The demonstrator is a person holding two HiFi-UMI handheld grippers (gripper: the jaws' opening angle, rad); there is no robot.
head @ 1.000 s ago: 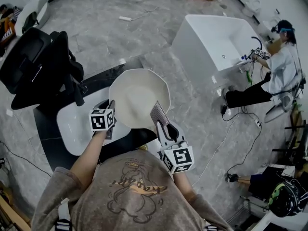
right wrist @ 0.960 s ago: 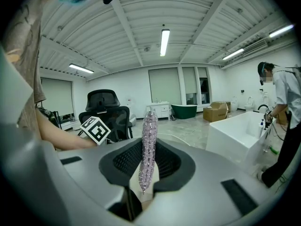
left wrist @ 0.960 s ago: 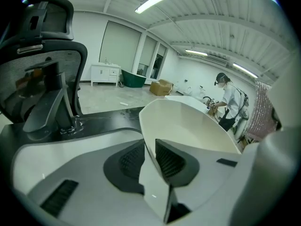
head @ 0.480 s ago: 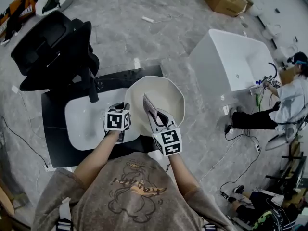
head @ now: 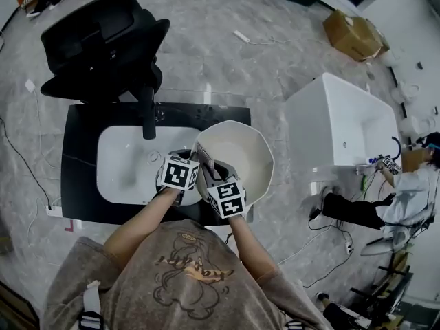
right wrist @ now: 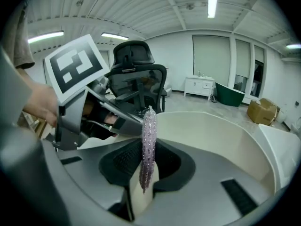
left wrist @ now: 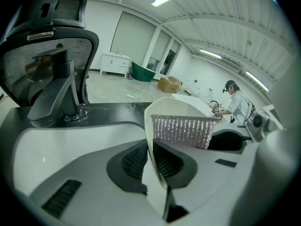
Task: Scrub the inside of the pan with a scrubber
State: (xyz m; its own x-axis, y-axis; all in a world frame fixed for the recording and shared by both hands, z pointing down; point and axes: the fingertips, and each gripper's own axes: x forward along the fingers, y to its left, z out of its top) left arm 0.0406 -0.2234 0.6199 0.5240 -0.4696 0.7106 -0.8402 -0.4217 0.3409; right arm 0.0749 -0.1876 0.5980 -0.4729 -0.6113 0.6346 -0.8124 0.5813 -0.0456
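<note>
Counted: two grippers, one pan, one scrubber, one sink, one faucet, one office chair, one bathtub, one cardboard box, one second person.

- The left gripper [left wrist: 154,164] is closed narrow on the thin rim of the cream pan [head: 240,158].
- The pan is held at the right end of the black counter [head: 75,184], beside the white sink [head: 120,167].
- The right gripper [right wrist: 145,166] is clamped on the purple scrubber [right wrist: 148,140]. The scrubber is seen edge-on there, and as a flat glittery rectangle in the left gripper view.
- The scrubber is placed inside the pan, near the gripped rim. Contact with the pan wall cannot be confirmed.
- The pan's near rim is covered by both marker cubes in the head view.
- Also noted: the faucet [head: 148,119], chair [head: 103,36], bathtub [head: 344,126] and box [head: 352,34]. The person [head: 412,184] is partly cut off at the right edge.
</note>
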